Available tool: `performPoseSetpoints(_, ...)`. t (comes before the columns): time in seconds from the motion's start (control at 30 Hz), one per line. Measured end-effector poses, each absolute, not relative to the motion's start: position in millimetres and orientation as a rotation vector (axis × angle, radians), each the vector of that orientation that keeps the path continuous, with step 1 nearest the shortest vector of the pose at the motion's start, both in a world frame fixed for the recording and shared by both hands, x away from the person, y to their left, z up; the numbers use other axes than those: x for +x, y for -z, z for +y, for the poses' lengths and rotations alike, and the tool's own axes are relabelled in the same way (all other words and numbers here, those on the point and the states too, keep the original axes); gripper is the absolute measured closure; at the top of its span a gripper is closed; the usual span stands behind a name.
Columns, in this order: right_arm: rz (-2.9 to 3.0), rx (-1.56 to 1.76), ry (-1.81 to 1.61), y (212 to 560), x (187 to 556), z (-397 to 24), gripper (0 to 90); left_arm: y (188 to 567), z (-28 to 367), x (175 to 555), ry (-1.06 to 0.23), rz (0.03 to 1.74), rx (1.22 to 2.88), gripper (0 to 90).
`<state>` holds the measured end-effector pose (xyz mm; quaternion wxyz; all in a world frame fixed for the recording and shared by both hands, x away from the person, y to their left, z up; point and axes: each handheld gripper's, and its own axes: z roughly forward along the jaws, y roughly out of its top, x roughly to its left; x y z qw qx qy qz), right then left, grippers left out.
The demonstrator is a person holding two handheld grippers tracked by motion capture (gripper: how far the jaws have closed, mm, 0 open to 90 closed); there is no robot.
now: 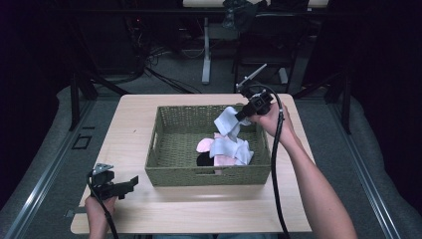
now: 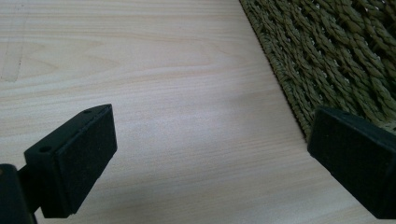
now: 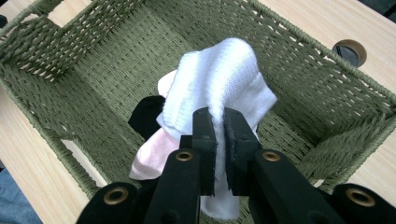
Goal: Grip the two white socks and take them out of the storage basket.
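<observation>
One woven green basket (image 1: 171,149) sits mid-table, its near wall set back from the table's (image 1: 199,209) front edge, leaving a wide bare strip of light wood there; more bare wood to the basket's left, a narrower margin on its right and behind. Left gripper (image 1: 130,183) rests low over that front-left bare area, just beside the basket's near-left corner, jaws spread wide with nothing between them (left gripper view: one pad over bare wood, the other right at the basket's (image 2: 336,51) outer weave, can't tell if touching). Right gripper (image 1: 240,117) is held above the basket's back-right part, jaws clamped on one white sock (image 1: 227,121), which hangs clear above the rim in the high view. In the right gripper view the white sock (image 3: 219,79) is pinched between the two pads of the right gripper (image 3: 219,140) and bunches up above them, over the basket (image 3: 84,56) interior. Pile on the basket floor, toward the right-centre: at least one more white piece (image 1: 239,149), pink pieces (image 1: 205,145) (two patches visible, exact count unclear), one black piece (image 1: 203,160). The left half of the basket floor is open. One round hole (image 3: 349,50) in the tabletop beyond the basket rim, seen in the right gripper view.
</observation>
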<state>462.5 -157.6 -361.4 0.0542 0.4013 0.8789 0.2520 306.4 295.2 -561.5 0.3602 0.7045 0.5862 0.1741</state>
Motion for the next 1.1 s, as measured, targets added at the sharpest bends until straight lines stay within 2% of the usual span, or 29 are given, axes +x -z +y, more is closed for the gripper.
performPoseSetpoints(1.1,2.590,1.245,-0.872,324.8,460.4,-183.1,84.7,561.3,296.3,305.6,-0.442,1.518,1.821,1.6)
